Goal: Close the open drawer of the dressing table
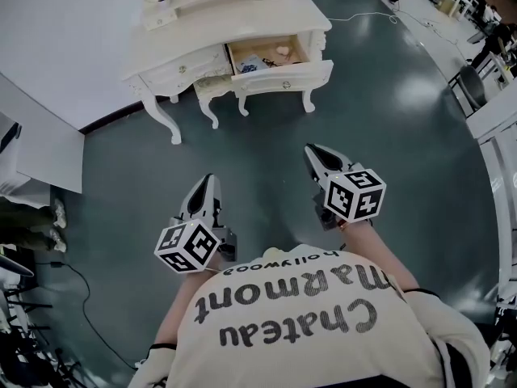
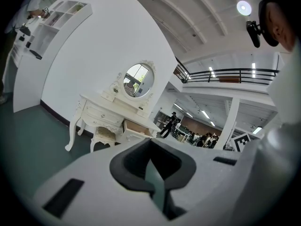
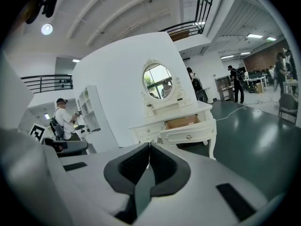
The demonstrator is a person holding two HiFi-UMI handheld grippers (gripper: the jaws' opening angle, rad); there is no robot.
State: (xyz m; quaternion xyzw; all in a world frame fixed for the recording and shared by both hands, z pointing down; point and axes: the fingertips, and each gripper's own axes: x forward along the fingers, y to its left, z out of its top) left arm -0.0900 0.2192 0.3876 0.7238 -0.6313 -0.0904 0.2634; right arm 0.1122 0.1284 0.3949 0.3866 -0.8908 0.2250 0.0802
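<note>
The cream dressing table point(image 1: 210, 31) stands on the grey-green floor, well ahead of me, against a white partition. Its right drawer point(image 1: 271, 57) is pulled out, with small items lying inside, and its front panel point(image 1: 284, 77) juts toward me. The left drawer is flush. My left gripper point(image 1: 207, 183) and right gripper point(image 1: 312, 152) are held out side by side over bare floor, both shut and empty, far short of the table. In the left gripper view the table point(image 2: 109, 113) and open drawer point(image 2: 136, 127) lie beyond the gripper point(image 2: 150, 142). The right gripper point(image 3: 149, 146) faces the drawer point(image 3: 189, 127) under the oval mirror point(image 3: 157, 81).
A cushioned stool point(image 2: 106, 134) is tucked under the table's left half. A white cable point(image 1: 365, 16) trails on the floor at the table's right. A dark chair point(image 1: 472, 87) and desks stand at far right. A person point(image 3: 62, 120) stands by a white shelf unit point(image 3: 89, 108).
</note>
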